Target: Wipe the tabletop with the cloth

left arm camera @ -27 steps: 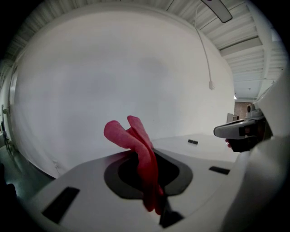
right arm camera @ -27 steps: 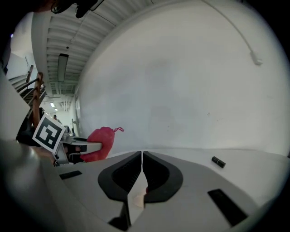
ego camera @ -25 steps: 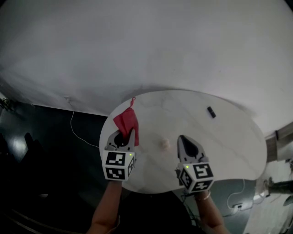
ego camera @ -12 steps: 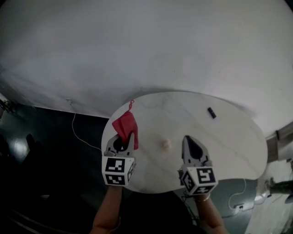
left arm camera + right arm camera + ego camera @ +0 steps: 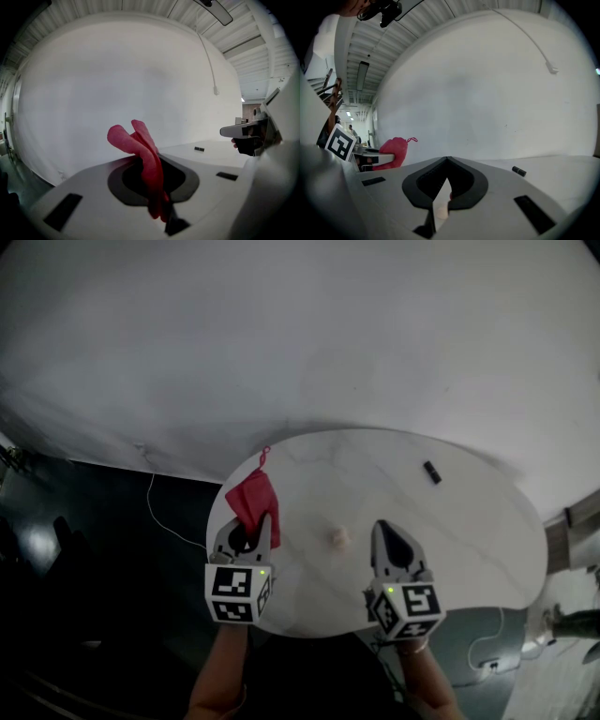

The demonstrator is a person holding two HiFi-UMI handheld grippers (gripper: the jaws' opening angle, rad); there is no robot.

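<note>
My left gripper [image 5: 252, 525] is clamped on the red cloth [image 5: 251, 497], left of frame centre, over the left edge of the white tabletop [image 5: 459, 521]. It looks soft, light and floppy, so I'd grip its bunched middle. My right gripper [image 5: 384, 532] is closed and empty.

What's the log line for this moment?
left tool: shut on red cloth | right tool: shut, empty | table: pale lump mid-top
</note>
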